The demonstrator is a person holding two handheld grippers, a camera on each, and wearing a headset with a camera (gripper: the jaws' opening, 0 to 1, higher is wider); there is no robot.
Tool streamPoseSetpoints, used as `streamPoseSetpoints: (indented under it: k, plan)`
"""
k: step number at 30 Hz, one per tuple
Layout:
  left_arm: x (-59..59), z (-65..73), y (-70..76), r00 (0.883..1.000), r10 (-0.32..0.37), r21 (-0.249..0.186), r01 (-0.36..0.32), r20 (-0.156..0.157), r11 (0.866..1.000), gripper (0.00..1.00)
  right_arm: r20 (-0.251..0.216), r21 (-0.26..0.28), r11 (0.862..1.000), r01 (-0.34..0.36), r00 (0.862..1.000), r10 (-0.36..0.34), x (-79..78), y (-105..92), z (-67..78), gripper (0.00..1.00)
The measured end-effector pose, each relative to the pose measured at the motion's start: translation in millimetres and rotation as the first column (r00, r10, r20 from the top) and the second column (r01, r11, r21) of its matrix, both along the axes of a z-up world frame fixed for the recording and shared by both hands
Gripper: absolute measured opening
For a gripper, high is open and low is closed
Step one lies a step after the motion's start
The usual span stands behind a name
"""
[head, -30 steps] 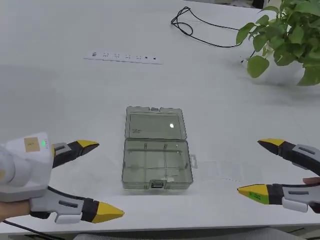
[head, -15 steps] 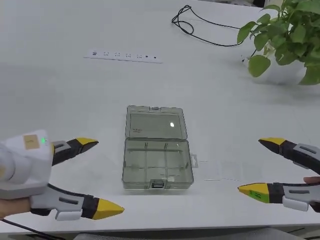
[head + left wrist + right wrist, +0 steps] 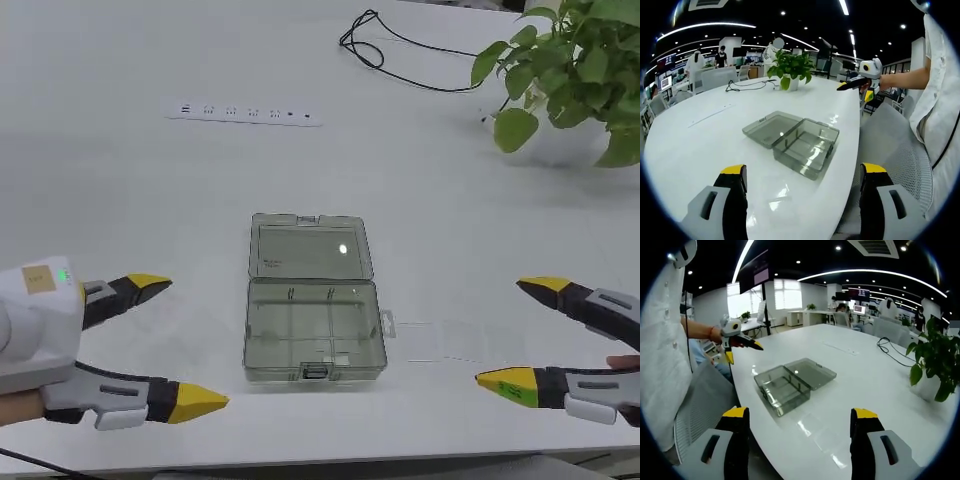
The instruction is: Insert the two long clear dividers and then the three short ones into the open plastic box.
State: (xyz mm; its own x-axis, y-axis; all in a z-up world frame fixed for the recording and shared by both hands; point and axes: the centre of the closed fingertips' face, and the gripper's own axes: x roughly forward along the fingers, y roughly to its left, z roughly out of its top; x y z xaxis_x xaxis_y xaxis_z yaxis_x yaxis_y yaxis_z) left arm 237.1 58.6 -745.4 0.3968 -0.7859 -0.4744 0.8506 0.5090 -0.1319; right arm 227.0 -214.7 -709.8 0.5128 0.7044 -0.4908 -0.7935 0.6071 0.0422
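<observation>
The open smoky-clear plastic box (image 3: 314,335) lies mid-table, its lid (image 3: 311,250) folded flat behind it. Faint ribs or lines show inside; I cannot tell whether any is a divider. Clear flat dividers (image 3: 447,341) lie on the table just right of the box, hard to make out. My left gripper (image 3: 180,343) hovers open left of the box, nothing between its jaws. My right gripper (image 3: 510,333) is open right of the dividers, also holding nothing. In the left gripper view the box (image 3: 802,145) sits ahead of the open left gripper (image 3: 802,172). The right gripper view has the box (image 3: 785,385) beyond the open right gripper (image 3: 800,413).
A white power strip (image 3: 245,113) lies at the back left. A black cable (image 3: 400,60) loops at the back, and a potted plant (image 3: 570,70) stands at the back right. The table's front edge (image 3: 320,462) runs close below both grippers. A grey chair (image 3: 900,165) stands beside the table.
My left gripper has drifted left and back toward the table's near edge, away from the box. The right gripper, box and dividers stay put.
</observation>
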Motion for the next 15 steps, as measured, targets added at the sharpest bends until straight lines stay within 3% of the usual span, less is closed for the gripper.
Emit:
streamPoseSetpoints:
  k: [9,15]
  plan:
    - [12.8,-4.0,24.1,0.997,0.071,0.033,-0.071,-0.01,0.997,0.92,-0.001,0.003,1.0,0.007,1.0,-0.007,-0.8,-0.7,0.0,0.83]
    - [18.9,-12.0,40.3,0.992,0.121,0.065,-0.118,-0.034,0.991,0.89,-0.003,0.005,1.0,0.007,1.0,-0.007,-1.0,-0.4,0.0,0.83]
